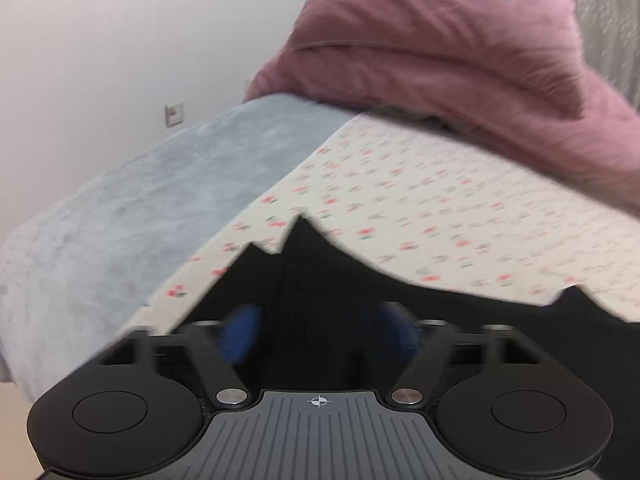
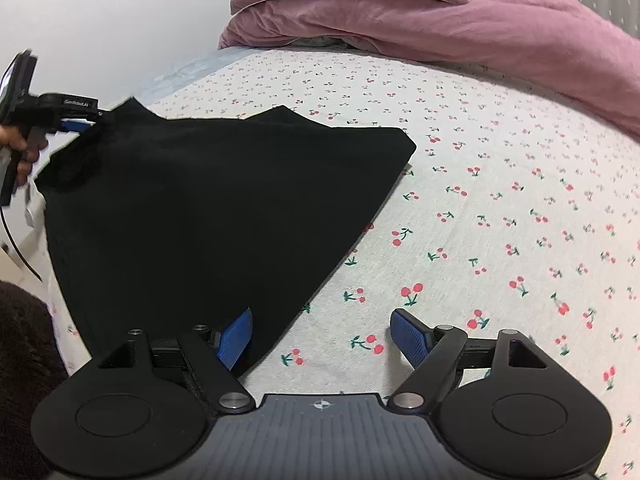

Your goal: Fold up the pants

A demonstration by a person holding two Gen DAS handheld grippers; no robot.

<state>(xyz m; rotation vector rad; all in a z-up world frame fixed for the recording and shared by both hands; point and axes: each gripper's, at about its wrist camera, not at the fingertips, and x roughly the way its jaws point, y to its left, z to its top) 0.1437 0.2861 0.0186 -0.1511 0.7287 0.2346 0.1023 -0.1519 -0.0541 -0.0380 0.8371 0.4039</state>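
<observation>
the black pants (image 2: 208, 200) lie folded flat on the cherry-print bed (image 2: 500, 208), soft, limp and light, likely best pinched at a corner or edge, with the left gripper (image 1: 316, 336) and right gripper (image 2: 320, 336) both spread wide, holding nothing.

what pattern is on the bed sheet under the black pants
White with small red cherries on green stems; the bed sheet shows sharpest in the right wrist view.

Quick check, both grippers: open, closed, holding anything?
Left gripper: open, blurred, black pants between its fingers, not pinched.
Right gripper: open, holding nothing, straddling the pants' near edge.
</observation>
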